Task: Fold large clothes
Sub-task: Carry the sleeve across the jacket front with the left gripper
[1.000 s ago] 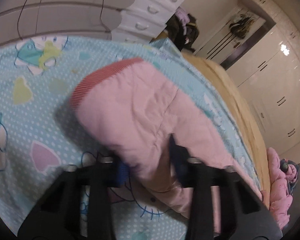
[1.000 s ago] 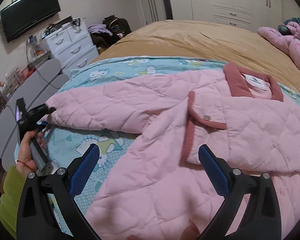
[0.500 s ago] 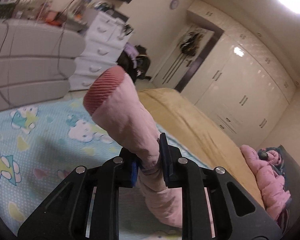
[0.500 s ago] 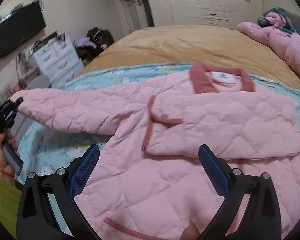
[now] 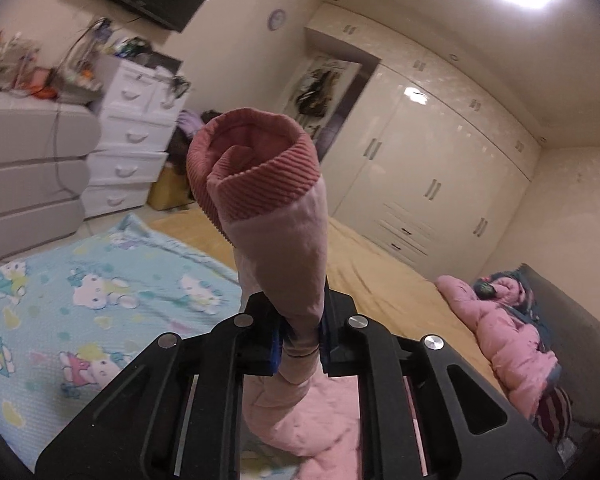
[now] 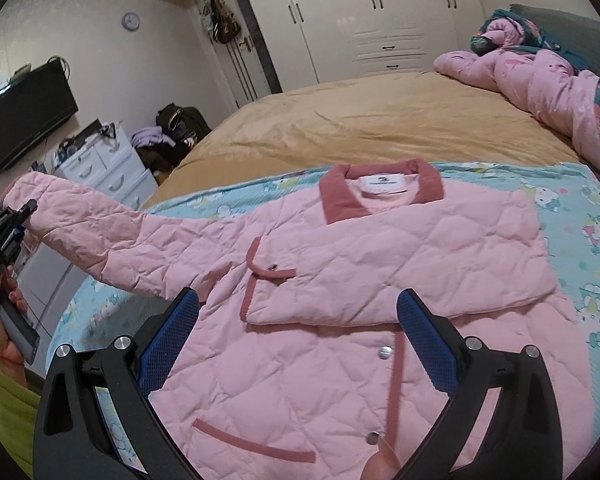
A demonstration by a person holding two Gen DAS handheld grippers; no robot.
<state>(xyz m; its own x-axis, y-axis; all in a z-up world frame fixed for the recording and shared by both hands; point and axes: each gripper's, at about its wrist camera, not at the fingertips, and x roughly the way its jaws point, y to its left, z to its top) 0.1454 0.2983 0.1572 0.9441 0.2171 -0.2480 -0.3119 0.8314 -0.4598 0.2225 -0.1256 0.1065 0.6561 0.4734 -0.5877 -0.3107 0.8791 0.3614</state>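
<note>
Left sleeve lifted clear, body of jacket flat on bed: sleeve must travel inward across the chest.

The left tongs, having just closed, pinch the ribbed dusty-pink cuff end of the quilted pink jacket's sleeve, held up off the pale-blue cartoon-print blanket. The sleeve's long axis runs from the tongs toward the dusty-pink collar. Right tongs are spread, empty, hovering above the jacket's hem. The other sleeve is already folded across the chest; open bed lies beyond the collar.

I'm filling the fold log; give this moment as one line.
left gripper: shut on sleeve, lifted | right gripper: open, empty, over pink quilted jacket | other sleeve: folded across
</note>
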